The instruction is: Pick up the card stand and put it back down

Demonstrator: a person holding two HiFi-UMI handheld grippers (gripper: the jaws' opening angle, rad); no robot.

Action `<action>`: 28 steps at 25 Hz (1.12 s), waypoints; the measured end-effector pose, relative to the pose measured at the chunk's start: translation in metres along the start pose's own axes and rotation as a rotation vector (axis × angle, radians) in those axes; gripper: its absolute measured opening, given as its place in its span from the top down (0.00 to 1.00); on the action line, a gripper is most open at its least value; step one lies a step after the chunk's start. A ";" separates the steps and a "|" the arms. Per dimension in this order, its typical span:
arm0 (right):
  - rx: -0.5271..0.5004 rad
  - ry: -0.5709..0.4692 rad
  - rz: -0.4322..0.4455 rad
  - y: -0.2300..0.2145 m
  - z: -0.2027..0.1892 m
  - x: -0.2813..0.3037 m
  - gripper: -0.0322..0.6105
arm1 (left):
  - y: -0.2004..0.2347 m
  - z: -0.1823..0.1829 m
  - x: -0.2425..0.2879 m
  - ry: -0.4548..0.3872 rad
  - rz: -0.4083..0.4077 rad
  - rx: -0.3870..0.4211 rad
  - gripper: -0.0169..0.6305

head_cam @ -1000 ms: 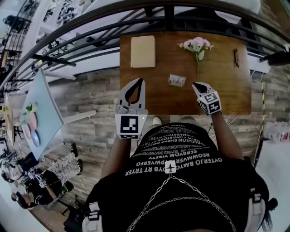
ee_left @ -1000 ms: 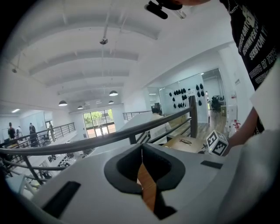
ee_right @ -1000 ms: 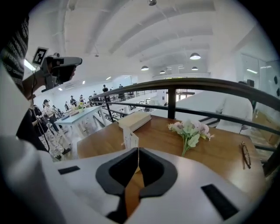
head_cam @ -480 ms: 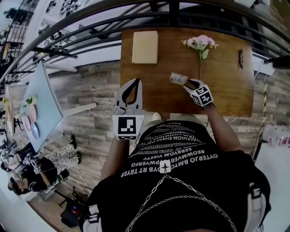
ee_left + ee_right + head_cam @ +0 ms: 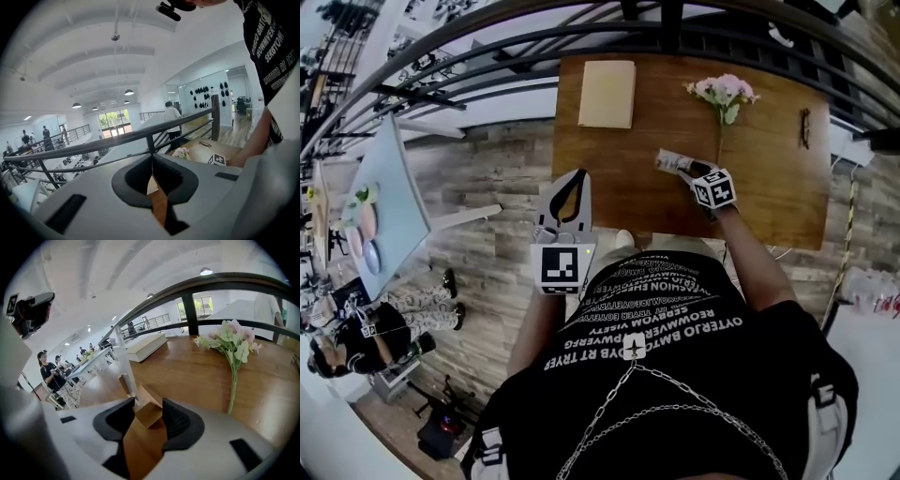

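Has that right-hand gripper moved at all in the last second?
Yes. The right gripper went from close to the table's near edge in to the card stand. Its jaws have just been opening, with the stand between them.

— Your head camera?
— It looks steeply down past your chest onto the wooden table [image 5: 628, 159].
— The other two?
— They ride your left gripper [image 5: 578, 175] and right gripper [image 5: 686, 169], low and close, both facing the flowers [image 5: 234, 341] and railing [image 5: 117, 140].
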State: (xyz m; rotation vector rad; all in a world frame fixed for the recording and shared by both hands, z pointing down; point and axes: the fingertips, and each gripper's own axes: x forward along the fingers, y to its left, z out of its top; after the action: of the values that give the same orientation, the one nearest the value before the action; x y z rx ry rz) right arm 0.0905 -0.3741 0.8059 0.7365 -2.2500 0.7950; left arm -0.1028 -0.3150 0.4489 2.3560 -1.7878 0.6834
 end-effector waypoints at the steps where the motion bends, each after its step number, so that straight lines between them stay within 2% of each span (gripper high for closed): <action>1: 0.002 -0.004 0.000 -0.001 0.001 0.002 0.65 | -0.001 -0.002 0.000 0.004 -0.002 -0.002 0.93; 8: -0.020 -0.044 0.017 -0.007 0.003 0.011 0.64 | -0.014 -0.009 -0.001 0.029 -0.014 0.012 0.93; 13: -0.110 -0.036 -0.006 -0.007 0.002 0.003 0.68 | -0.021 -0.011 -0.005 0.040 -0.022 0.022 0.93; 17: -0.088 -0.041 0.000 -0.006 -0.001 -0.005 0.69 | -0.020 -0.015 -0.007 0.044 -0.033 0.027 0.93; 24: 0.009 -0.085 0.018 0.002 0.008 -0.026 0.69 | -0.019 -0.018 -0.013 0.029 -0.058 0.025 0.93; 28: 0.002 -0.091 0.010 0.011 0.026 -0.048 0.69 | -0.016 -0.016 -0.015 0.011 -0.069 0.026 0.93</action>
State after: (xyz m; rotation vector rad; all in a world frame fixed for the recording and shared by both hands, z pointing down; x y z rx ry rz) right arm 0.1044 -0.3711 0.7521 0.7772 -2.3356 0.7824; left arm -0.0952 -0.2916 0.4598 2.4135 -1.6952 0.7131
